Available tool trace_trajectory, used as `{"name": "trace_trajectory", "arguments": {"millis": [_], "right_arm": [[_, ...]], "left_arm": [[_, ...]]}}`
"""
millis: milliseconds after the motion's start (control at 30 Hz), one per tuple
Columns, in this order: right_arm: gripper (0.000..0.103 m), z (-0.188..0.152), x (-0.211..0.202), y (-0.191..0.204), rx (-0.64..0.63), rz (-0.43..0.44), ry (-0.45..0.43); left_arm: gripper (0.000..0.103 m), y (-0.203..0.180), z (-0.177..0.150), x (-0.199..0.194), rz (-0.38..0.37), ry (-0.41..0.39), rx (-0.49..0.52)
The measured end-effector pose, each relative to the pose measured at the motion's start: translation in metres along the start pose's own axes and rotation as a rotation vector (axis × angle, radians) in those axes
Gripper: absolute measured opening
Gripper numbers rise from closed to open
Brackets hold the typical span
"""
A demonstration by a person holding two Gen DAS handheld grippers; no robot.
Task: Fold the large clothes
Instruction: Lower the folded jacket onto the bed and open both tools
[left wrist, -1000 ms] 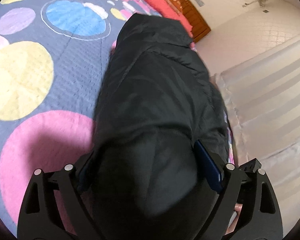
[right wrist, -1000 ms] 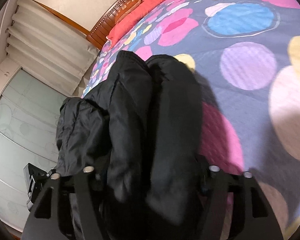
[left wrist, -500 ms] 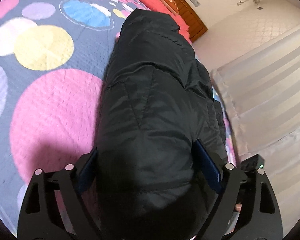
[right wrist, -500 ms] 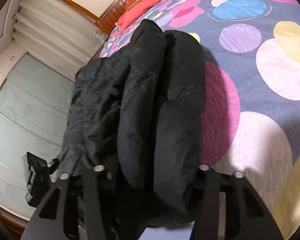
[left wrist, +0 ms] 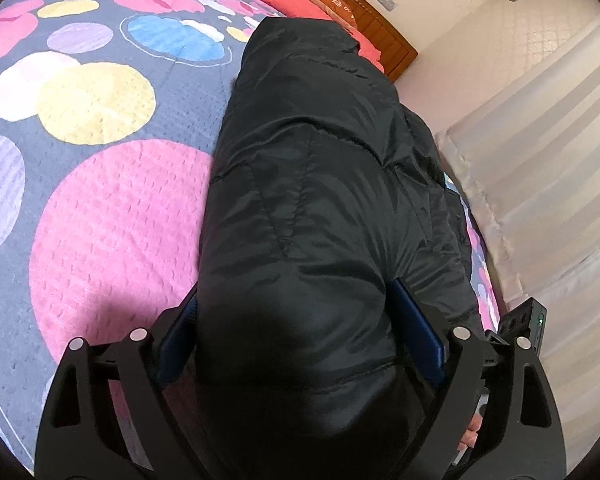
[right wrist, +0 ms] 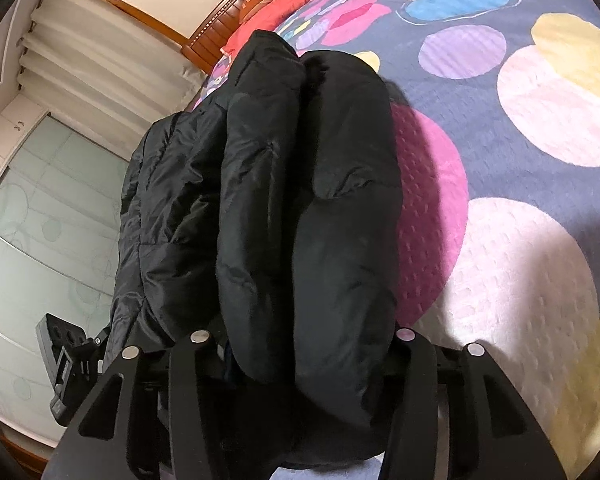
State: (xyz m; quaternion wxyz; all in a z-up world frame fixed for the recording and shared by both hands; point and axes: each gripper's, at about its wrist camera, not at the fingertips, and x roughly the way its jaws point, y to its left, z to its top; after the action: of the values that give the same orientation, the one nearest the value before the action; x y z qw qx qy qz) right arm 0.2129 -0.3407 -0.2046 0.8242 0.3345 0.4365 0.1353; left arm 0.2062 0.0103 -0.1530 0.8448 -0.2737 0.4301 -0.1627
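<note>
Two claws — left gripper [left wrist: 300,344] and right gripper [right wrist: 300,360] — each clamped on the black padded jacket [left wrist: 320,184], which bulges between the fingers and extends ahead over the spotted bedspread [left wrist: 100,208].

My left matte-black plastic two-finger gripper [left wrist: 298,332] has triangular cut-outs in its arms, four round silver screw heads across them, and dark blue flat pads [left wrist: 418,338] lining its fingers. My right matte-black plastic two-finger gripper [right wrist: 304,344] shows the same cut-outs and silver screws.
</note>
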Motion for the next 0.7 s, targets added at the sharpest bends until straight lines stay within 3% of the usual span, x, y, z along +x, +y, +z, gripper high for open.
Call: {"name": "trace_trajectory", "arguments": {"millis": [200,400,700], "right_arm": [[0.056,-0.011,-0.01,-0.006,0.009,0.001,-0.034],[0.065,-0.018,-0.029,-0.012,0.038,0.001,-0.054],[0.066,-0.042,-0.076,-0.021,0.083,-0.027,-0.11]], "left_arm": [[0.095,0.001,-0.002,-0.003,0.023,-0.005,-0.004],[0.095,-0.012,-0.006,-0.018,0.1,-0.036,0.07],[0.095,-0.035,-0.02,-0.041,0.22,-0.069,0.163]]}}
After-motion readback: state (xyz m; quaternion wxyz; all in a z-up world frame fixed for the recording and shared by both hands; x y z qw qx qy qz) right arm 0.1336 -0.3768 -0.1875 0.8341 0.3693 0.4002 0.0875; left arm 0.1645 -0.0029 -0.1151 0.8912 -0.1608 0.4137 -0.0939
